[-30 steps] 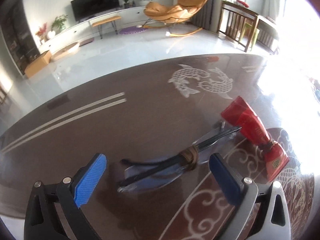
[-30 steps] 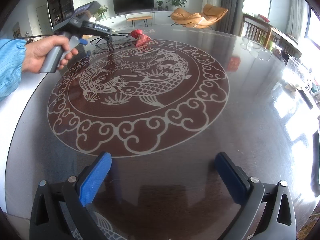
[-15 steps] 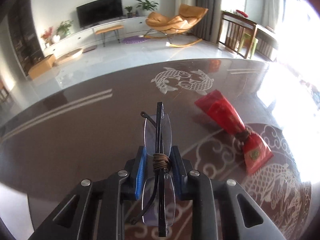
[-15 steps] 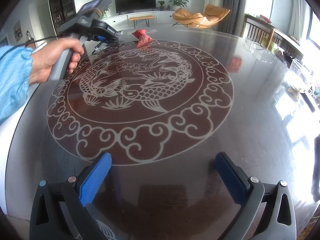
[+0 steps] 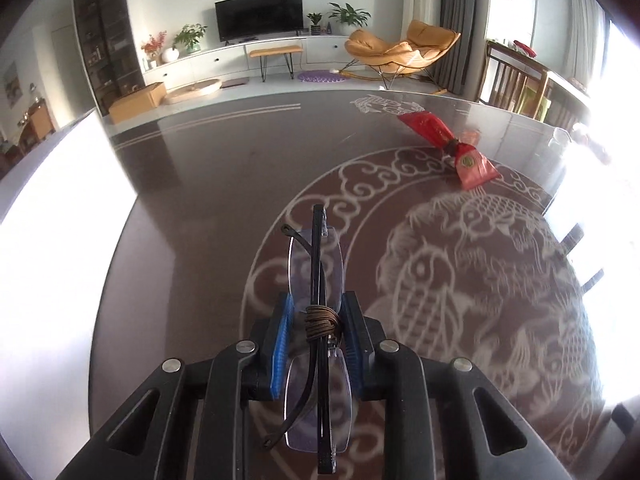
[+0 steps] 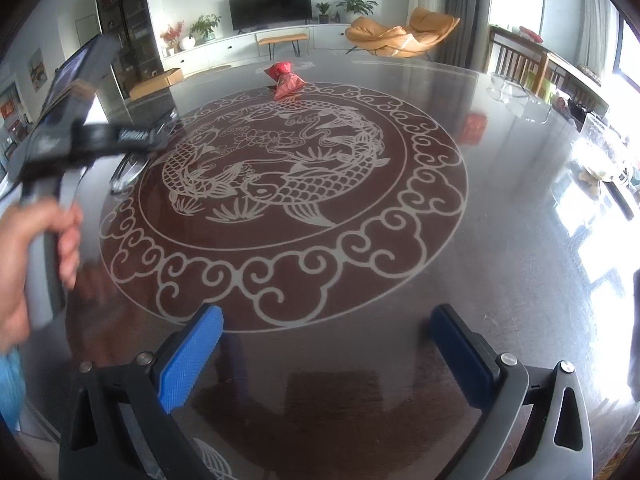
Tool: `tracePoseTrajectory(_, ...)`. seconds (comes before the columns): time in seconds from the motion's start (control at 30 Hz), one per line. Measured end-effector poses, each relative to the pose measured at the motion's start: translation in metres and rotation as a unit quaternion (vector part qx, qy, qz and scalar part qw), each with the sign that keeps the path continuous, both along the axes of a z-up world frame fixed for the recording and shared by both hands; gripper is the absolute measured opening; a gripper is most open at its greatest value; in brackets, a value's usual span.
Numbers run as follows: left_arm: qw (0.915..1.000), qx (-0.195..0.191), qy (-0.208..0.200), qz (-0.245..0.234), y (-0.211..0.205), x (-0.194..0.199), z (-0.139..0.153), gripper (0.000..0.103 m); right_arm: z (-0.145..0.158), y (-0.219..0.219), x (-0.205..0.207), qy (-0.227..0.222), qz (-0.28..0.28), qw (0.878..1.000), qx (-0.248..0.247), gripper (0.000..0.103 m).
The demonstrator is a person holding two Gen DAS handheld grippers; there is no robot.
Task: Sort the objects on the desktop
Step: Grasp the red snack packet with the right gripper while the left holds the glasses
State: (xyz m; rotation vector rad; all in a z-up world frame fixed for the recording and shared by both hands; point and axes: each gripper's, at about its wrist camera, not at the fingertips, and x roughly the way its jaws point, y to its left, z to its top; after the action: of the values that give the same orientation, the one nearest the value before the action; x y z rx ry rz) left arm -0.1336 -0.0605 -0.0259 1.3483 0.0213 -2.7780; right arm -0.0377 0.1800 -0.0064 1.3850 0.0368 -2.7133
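My left gripper [image 5: 318,326] is shut on folded rimless glasses [image 5: 316,264] with black arms and a brown cord wound round the middle, held above the dark table [image 5: 208,184]. A red wrapped packet [image 5: 448,144] lies on the table far ahead to the right. In the right wrist view the left gripper [image 6: 132,140] is blurred at the left, with the glasses [image 6: 126,172] below it and the red packet [image 6: 285,79] near the far edge. My right gripper [image 6: 326,350] is open and empty over the near edge of the table.
The round table has a pale fish medallion [image 6: 280,176] in the middle. Clear glassware [image 6: 516,96] and small items [image 6: 592,176] stand at the right edge. Beyond the table are an orange lounge chair [image 5: 404,52] and wooden chairs [image 5: 516,84].
My left gripper closed on the glasses, lifted them off the table and drew back left, away from the red packet. My right gripper has stayed open and nearly still.
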Motion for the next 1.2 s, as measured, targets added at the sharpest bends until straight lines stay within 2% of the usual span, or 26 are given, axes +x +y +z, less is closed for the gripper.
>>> tracePoseTrajectory(0.17, 1.0, 0.004, 0.005, -0.003, -0.004, 0.026, 0.0, 0.024, -0.002, -0.008, 0.002, -0.002, 0.017, 1.0, 0.016, 0.103)
tracePoseTrajectory(0.27, 0.9999, 0.008, 0.007, -0.002, -0.006, 0.028, 0.0, 0.024, -0.001, -0.009, -0.008, -0.001, 0.03, 1.0, -0.001, 0.103)
tracePoseTrajectory(0.37, 1.0, 0.005, 0.006, -0.002, -0.006, 0.022, 0.004, 0.024, -0.002, -0.019, -0.047, -0.004, 0.066, 0.998, 0.007, 0.103)
tracePoseTrajectory(0.5, 1.0, 0.006, 0.006, -0.002, -0.002, 0.019, 0.005, 0.024, -0.005, -0.032, -0.135, -0.004, 0.104, 0.995, 0.015, 0.103)
tracePoseTrajectory(0.6, 1.0, 0.007, 0.006, -0.002, -0.002, 0.019, 0.005, 0.025, -0.004, -0.045, -0.211, -0.02, 0.111, 0.994, 0.004, 0.103)
tracePoseTrajectory(0.7, 1.0, 0.007, 0.006, -0.002, -0.002, 0.02, 0.005, 0.025, -0.001, -0.054, -0.261, -0.03, 0.103, 0.994, -0.017, 0.103)
tracePoseTrajectory(0.83, 1.0, 0.004, 0.006, -0.002, -0.001, 0.017, 0.006, 0.025, -0.005, -0.068, -0.306, -0.042, 0.085, 0.995, 0.018, 0.102)
tracePoseTrajectory(0.9, 1.0, 0.003, 0.006, -0.001, 0.0, 0.017, 0.006, 0.025, -0.002, -0.074, -0.312, -0.028, 0.098, 0.995, 0.02, 0.083)
tracePoseTrajectory(0.97, 1.0, 0.002, 0.005, -0.001, 0.001, 0.017, 0.006, 0.025, 0.004, -0.079, -0.308, -0.016, 0.119, 0.993, 0.017, 0.039)
tracePoseTrajectory(1.0, 1.0, 0.001, 0.005, -0.001, 0.001, 0.017, 0.007, 0.025, 0.005, -0.081, -0.305, -0.015, 0.127, 0.992, 0.016, 0.03)
tracePoseTrajectory(1.1, 1.0, 0.0, 0.005, -0.001, 0.003, 0.018, 0.007, 0.025, 0.005, -0.077, -0.282, -0.016, 0.138, 0.99, -0.003, 0.028)
tracePoseTrajectory(1.2, 1.0, 0.001, 0.005, -0.002, 0.003, 0.018, 0.007, 0.025, 0.003, -0.067, -0.225, -0.006, 0.145, 0.989, -0.02, 0.028)
